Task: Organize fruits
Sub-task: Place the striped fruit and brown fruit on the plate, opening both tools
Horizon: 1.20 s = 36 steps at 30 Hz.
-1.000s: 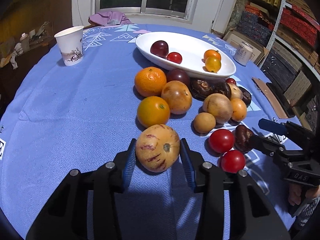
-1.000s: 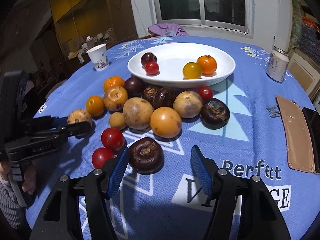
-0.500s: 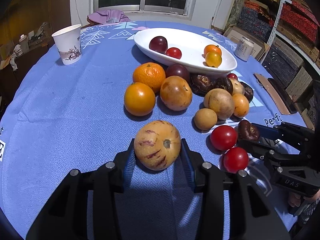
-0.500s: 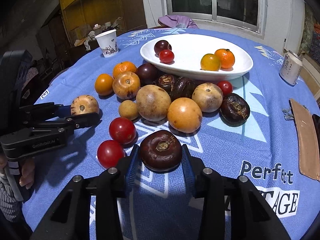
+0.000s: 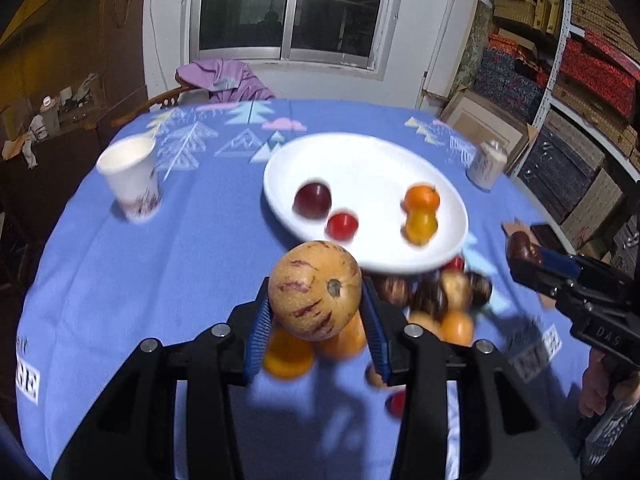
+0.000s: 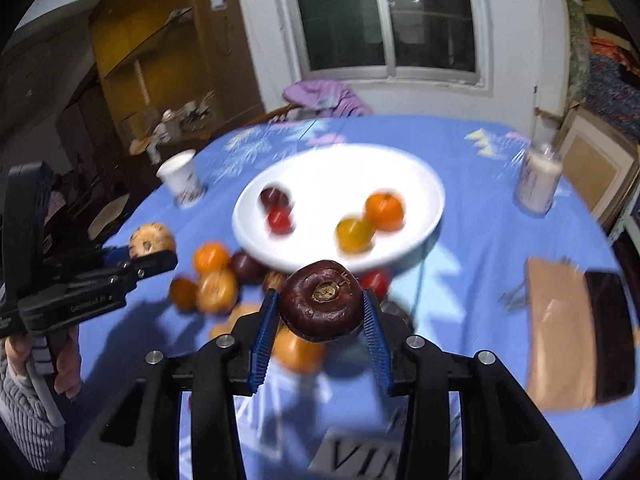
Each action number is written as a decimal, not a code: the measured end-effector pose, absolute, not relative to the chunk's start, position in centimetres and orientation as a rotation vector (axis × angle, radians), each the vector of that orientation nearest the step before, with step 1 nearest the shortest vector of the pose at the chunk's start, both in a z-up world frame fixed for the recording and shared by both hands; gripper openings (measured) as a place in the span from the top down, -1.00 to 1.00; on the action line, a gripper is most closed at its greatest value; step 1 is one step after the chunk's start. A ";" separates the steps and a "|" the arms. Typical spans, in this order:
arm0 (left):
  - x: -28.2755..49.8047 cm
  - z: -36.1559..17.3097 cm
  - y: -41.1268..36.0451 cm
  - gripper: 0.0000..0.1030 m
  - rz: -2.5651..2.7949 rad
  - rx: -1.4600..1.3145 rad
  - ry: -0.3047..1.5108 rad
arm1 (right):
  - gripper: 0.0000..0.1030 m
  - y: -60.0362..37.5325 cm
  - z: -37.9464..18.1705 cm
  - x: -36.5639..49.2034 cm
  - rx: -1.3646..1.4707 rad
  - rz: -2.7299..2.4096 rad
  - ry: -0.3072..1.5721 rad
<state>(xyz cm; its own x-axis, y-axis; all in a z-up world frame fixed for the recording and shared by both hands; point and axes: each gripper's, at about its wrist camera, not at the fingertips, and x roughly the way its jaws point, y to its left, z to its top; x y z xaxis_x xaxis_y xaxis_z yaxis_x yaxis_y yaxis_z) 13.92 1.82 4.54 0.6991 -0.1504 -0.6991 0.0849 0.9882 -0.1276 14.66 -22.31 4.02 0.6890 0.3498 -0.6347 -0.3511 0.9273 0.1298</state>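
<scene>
Room: dark window (image 5: pixel 286 8), stacked boxes on shelving (image 5: pixel 576 92).
Worktop (image 5: pixel 120 280): blue patterned cloth.
White dish (image 5: pixel 360 168): four fruits.
Paper cup (image 5: pixel 130 184): one.
Left claw (image 5: pixel 316 312): clamped on streaked yellow fruit (image 5: pixel 314 290), lifted.
Right claw (image 6: pixel 320 320): clamped on dark purple fruit (image 6: pixel 322 300), lifted.

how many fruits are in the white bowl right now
4 in the white bowl: a dark plum and a red tomato on its left, an orange and a yellow fruit on its right. None look hidden.
</scene>
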 end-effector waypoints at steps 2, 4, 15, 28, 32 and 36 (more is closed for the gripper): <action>16.6 5.7 1.4 0.19 -0.135 -0.104 0.782 | 0.17 -22.5 5.1 17.6 0.027 0.365 0.709; 19.3 6.4 0.8 0.19 -0.135 -0.113 0.786 | 0.17 -22.5 5.2 20.0 0.048 0.347 0.724; 31.9 3.2 -0.4 0.19 -0.098 -0.120 0.912 | 0.17 -20.0 1.2 31.9 0.034 0.272 0.877; 32.6 2.5 0.2 -0.23 -0.089 -0.119 0.914 | 0.13 -20.7 0.6 33.0 0.075 0.269 0.894; 29.4 4.2 1.1 -0.33 -0.074 -0.129 0.877 | 0.09 -22.0 2.3 29.5 0.107 0.284 0.855; 24.4 5.5 2.9 -0.47 -0.048 -0.157 0.824 | -0.15 -23.7 3.3 24.4 0.138 0.290 0.793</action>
<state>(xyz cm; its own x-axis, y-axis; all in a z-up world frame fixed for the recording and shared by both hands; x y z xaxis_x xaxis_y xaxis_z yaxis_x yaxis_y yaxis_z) 24.40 2.91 5.46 0.6789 -0.1035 -0.7269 -0.0185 0.9873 -0.1579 24.42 -23.65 3.26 0.6649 0.3077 -0.6806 -0.2048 0.9514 0.2300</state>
